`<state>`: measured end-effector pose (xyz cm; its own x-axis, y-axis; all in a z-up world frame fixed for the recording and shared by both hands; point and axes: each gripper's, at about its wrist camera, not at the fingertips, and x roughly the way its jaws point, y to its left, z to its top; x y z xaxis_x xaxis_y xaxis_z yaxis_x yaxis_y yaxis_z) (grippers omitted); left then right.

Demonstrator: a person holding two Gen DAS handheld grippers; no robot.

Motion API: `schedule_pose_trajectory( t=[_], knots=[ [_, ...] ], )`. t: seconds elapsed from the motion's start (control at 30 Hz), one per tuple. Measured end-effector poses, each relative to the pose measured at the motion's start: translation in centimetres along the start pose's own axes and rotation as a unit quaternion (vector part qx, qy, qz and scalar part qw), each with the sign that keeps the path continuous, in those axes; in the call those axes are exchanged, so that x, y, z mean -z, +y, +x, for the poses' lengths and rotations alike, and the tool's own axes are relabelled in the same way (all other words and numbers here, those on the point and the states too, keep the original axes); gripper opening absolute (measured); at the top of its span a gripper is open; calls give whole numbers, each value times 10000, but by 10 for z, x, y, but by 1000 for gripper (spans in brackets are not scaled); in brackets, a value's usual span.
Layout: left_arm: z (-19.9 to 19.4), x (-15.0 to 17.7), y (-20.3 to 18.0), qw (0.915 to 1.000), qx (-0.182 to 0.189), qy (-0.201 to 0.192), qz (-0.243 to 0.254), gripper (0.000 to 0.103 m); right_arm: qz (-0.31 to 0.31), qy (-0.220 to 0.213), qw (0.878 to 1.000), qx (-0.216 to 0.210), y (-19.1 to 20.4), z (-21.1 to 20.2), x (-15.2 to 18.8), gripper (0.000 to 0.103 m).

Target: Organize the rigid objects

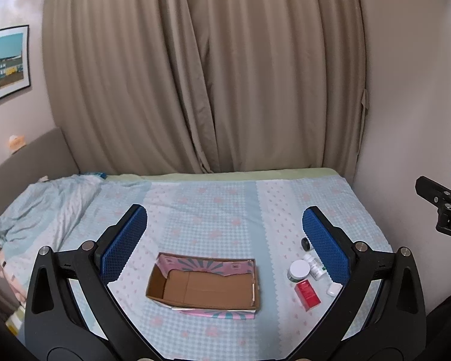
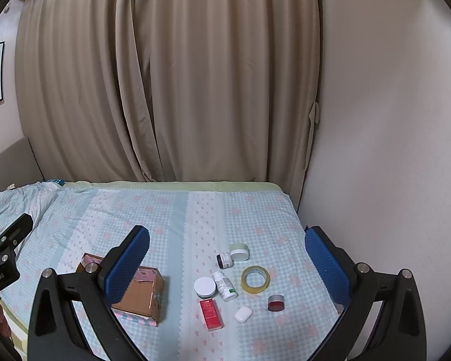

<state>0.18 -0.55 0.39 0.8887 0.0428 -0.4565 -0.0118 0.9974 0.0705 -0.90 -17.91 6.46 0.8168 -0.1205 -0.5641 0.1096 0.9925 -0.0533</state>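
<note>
Both held above the bed [image 2: 195, 210] with jaws spread wide and empty: left gripper [image 1: 225, 240] over the open cardboard box [image 1: 204, 285], right gripper [image 2: 227, 255] over the jars, white bottle [image 2: 224, 286], tape roll [image 2: 255, 279] and red box [image 2: 211, 314] lying right of it.

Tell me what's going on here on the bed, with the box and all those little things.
A person holds a gripper in each hand above a bed; both the left gripper and the right gripper are open and hold nothing. The cardboard box sits empty on the bedspread. To its right lie the small items, none packed yet: a red box, a white-lidded jar, a white bottle, a tape roll, a red-filled jar and a white earbud case.
</note>
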Motion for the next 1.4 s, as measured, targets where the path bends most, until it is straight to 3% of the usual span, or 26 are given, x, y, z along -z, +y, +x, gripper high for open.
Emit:
schedule_pose_trajectory(
  t=[0.37,0.73,1.4],
  knots=[
    [-3,0,7,9998,182,-15,1,103,2,-26,10000,-17,3,2,0,103],
    [4,1,10,9989,412,212,-56,103,17,-70,10000,7,3,1,1,103],
    [1,6,13,9990,396,146,-145,103,32,-65,10000,-48,-3,-3,0,103]
  ],
)
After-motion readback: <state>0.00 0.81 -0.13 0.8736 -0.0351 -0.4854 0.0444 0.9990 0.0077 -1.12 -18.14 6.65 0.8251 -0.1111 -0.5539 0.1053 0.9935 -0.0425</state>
